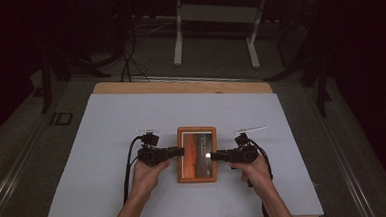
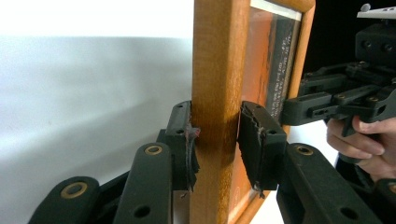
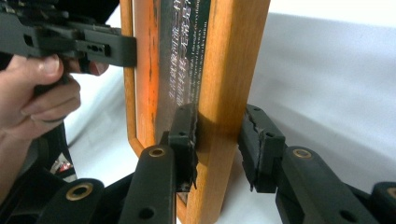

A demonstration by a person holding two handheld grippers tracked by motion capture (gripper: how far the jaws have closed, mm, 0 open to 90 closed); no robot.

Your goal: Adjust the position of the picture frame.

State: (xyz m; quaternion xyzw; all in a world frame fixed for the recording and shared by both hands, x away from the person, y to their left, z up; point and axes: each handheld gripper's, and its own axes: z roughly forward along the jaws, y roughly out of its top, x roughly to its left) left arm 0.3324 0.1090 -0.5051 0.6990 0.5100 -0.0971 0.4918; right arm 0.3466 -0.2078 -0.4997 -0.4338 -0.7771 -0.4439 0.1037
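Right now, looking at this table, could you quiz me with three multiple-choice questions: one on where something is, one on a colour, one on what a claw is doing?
1. Where does the picture frame lie?
A) on the floor
B) on the white sheet, between two claws
C) at the sheet's far left corner

2. What colour is the frame's border?
A) blue
B) black
C) orange-brown wood

3. What is the left claw doing?
A) clamping the frame's side rail
B) hanging wide open above the table
C) holding a cup

Answers:
1 B: the high view shows it mid-sheet, with the left claw at one side and the right claw at the other.
2 C: all three views show a warm wooden border.
3 A: the left gripper view shows its jaws pressed on the rail from both sides.
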